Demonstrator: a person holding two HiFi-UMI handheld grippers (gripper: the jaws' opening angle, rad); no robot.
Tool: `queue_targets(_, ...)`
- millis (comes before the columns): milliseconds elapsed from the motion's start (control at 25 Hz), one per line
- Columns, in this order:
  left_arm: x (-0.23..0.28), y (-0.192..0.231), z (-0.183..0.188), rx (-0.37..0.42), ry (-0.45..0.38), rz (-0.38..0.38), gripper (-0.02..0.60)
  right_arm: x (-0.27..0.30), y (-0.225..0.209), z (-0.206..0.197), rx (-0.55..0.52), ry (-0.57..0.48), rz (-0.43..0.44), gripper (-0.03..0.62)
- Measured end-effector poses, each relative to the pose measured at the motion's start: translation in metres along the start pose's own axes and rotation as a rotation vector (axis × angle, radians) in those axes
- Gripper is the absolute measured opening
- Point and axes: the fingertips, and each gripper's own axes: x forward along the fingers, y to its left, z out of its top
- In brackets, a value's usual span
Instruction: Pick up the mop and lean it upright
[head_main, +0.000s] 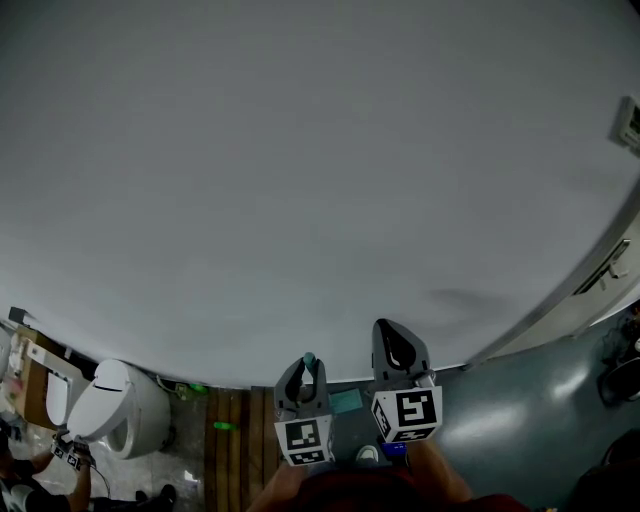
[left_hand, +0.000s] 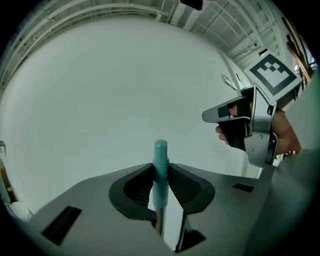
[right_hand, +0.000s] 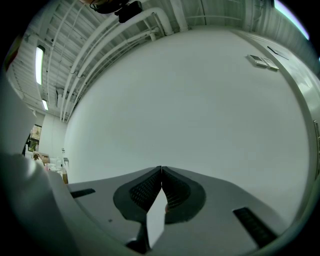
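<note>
The left gripper (left_hand: 160, 172) is clamping the mop handle (left_hand: 160, 152) and should be settling it gently against the wall (left_hand: 110, 100); the right gripper (right_hand: 161, 174) is idling closed, empty.

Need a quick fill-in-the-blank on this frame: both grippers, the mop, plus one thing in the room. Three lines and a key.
1. The left gripper is shut on the teal-tipped ____ of the mop.
2. The right gripper has its jaws ____, with nothing between them.
3. In the head view, the white toilet sits to the ____ of both grippers.

Missing words: handle; shut; left.
</note>
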Motion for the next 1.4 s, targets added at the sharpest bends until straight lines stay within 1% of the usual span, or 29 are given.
queue_targets(160, 0.010, -0.012, -0.012, 0.013, 0.012, -0.003, 0.107, -0.001, -0.015, -0.001, 0.007, 0.000, -0.004, 0.018)
queue_targets(400, 0.014, -0.016, -0.012, 0.022, 0.004, -0.005, 0.107, -0.001, -0.018, -0.001, 0.009, 0.001, -0.001, 0.018)
queue_targets(680, 0.015, -0.011, -0.012, 0.028, 0.000, 0.001, 0.107, -0.001, -0.015, -0.001, 0.011, 0.000, -0.002, 0.018)
queue_targets(1200, 0.040, 0.012, -0.009, 0.011, -0.006, 0.023, 0.107, 0.002, -0.010, -0.002, 0.006, 0.003, -0.008, 0.018)
queue_targets(1400, 0.053, 0.018, -0.006, -0.017, 0.011, 0.036, 0.107, 0.002, -0.014, 0.001, 0.003, 0.003, -0.009, 0.018)
